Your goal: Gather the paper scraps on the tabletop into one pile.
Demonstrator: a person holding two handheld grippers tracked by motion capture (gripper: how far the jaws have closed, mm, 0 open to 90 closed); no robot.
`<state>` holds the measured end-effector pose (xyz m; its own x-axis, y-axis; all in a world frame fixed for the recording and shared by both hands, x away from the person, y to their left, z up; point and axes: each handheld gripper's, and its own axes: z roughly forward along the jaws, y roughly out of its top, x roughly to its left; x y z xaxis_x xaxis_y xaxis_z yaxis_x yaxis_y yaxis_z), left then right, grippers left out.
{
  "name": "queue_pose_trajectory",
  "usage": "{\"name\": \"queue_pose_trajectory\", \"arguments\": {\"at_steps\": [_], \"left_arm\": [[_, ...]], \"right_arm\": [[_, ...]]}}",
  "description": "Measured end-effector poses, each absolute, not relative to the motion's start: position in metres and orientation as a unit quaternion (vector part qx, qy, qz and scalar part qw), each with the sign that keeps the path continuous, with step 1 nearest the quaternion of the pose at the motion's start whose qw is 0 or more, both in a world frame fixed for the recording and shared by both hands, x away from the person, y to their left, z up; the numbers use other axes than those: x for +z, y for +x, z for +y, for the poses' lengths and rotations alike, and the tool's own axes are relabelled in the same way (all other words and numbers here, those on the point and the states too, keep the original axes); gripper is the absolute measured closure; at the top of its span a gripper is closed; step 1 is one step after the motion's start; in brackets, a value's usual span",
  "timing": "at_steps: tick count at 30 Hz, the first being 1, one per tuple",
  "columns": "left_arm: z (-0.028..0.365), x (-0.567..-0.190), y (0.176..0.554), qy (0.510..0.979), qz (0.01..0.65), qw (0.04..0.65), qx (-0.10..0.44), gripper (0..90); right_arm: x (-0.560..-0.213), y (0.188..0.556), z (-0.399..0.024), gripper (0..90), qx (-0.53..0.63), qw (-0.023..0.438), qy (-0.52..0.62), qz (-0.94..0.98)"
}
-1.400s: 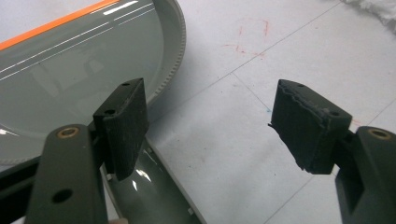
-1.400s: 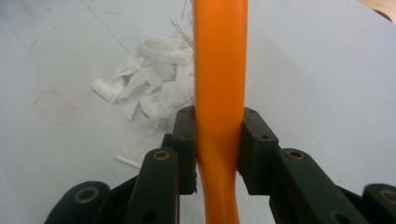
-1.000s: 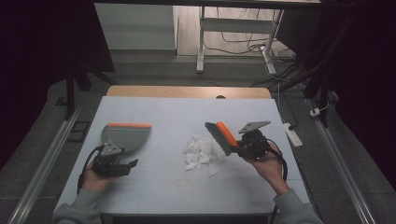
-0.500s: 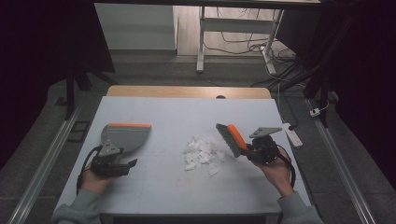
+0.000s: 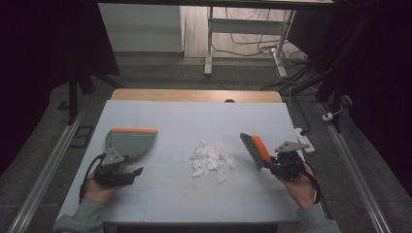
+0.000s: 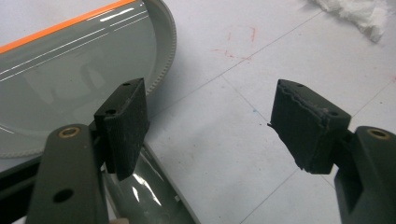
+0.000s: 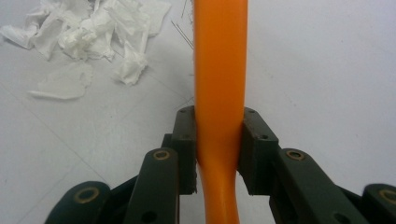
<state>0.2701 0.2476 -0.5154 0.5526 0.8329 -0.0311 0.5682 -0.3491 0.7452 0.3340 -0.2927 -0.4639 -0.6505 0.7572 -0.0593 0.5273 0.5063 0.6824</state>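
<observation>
Clamping the brush (image 5: 256,150), right tongs (image 5: 272,165) aim it up-left; left tongs (image 5: 127,174) gape.

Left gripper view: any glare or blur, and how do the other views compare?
Left gripper view: bright streaks of glare on the dustpan, jaws sharp. Right gripper view: orange brush handle soft-edged, paper scraps clear. High view: table lit, surroundings dark.
</observation>
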Motion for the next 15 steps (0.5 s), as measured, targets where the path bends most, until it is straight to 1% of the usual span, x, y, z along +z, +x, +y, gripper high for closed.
{"name": "queue_pose_trajectory", "arguments": {"at_steps": [5,15], "left_arm": [[0.2467,-0.5166,0.2711,0.802,0.437,0.365,0.178,28.2],[0.2476,-0.5159,0.2705,0.801,0.437,0.368,0.179,28.1]], "right_arm": [[-0.465,0.3333,-0.299,69.9,0.329,0.176,0.376,0.848],[-0.4647,0.332,-0.2952,69.9,0.331,0.174,0.366,0.852]]}}
